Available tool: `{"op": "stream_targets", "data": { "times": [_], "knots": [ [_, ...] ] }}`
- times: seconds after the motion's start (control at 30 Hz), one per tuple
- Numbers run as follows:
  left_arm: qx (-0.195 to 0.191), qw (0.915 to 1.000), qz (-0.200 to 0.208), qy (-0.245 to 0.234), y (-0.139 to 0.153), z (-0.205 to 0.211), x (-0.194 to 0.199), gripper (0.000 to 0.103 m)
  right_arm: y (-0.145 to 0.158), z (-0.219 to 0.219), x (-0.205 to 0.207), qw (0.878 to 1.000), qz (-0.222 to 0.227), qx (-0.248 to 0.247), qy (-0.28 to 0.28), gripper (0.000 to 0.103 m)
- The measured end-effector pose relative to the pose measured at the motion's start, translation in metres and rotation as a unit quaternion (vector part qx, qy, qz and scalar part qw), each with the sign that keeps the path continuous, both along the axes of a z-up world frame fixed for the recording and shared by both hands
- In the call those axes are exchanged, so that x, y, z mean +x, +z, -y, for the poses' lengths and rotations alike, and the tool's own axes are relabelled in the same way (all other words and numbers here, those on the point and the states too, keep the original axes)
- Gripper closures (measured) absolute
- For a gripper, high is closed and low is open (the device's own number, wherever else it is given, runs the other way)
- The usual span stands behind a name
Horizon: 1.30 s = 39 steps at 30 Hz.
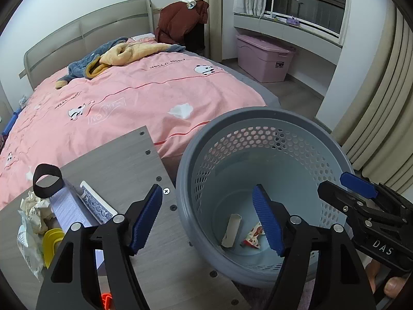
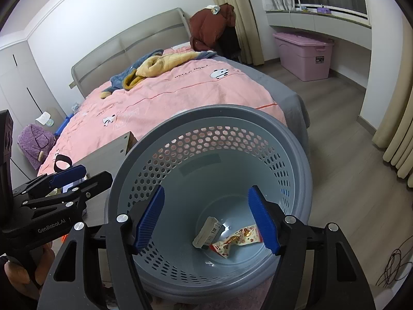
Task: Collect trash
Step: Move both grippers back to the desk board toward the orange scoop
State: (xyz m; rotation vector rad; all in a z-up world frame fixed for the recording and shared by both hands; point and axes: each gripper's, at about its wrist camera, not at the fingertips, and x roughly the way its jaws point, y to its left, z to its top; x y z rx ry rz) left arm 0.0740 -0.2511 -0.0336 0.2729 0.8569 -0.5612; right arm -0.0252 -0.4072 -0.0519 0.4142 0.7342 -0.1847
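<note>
A grey-blue perforated basket point(image 1: 185, 180) point(image 2: 219, 111) stands beside a grey wooden table point(image 1: 124, 160). On the basket's floor lie a small white carton point(image 1: 232, 230) point(image 2: 207, 232) and a red-and-white snack wrapper point(image 1: 254, 236) point(image 2: 237, 240). My left gripper point(image 1: 206, 222) point(image 2: 85, 175) is open and empty, straddling the basket's near-left rim. My right gripper point(image 2: 206, 219) point(image 1: 335, 186) hangs open over the basket's mouth, holding nothing. Crumpled tissue point(image 1: 34, 209) and a white plastic packet point(image 1: 28, 248) lie on the table at the left. Another white tissue point(image 1: 180, 111) lies on the bed.
The pink-covered bed point(image 1: 129, 90) fills the space behind the table, with blue and yellow clothes point(image 1: 113, 54) on it. On the table are also a card box point(image 1: 96, 204), a black band point(image 1: 47, 183) and a yellow item point(image 1: 53, 242). A pink storage box point(image 2: 304, 56) stands under the window; cables point(image 2: 392, 266) lie on the floor.
</note>
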Motion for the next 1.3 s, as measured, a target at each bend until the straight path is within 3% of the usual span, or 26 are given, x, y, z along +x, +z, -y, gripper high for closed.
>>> {"op": "stream_targets", "data": {
  "times": [0.4, 0.8, 1.3],
  "knots": [
    [-0.011, 0.9996, -0.001, 0.026, 0.005, -0.031, -0.005, 0.029, 0.007, -0.02, -0.004, 1.0, 0.004, -0.008, 0.015, 0.03],
    [-0.024, 0.9981, 0.017, 0.054, 0.017, -0.081, -0.021, 0.027, 0.018, -0.072, -0.005, 0.997, 0.013, -0.024, 0.069, 0.022],
    [-0.02, 0.9868, 0.033, 0.158, 0.018, -0.198, -0.024, 0.026, 0.017, -0.168, 0.009, 0.984, 0.012, -0.03, 0.174, 0.017]
  ]
}}
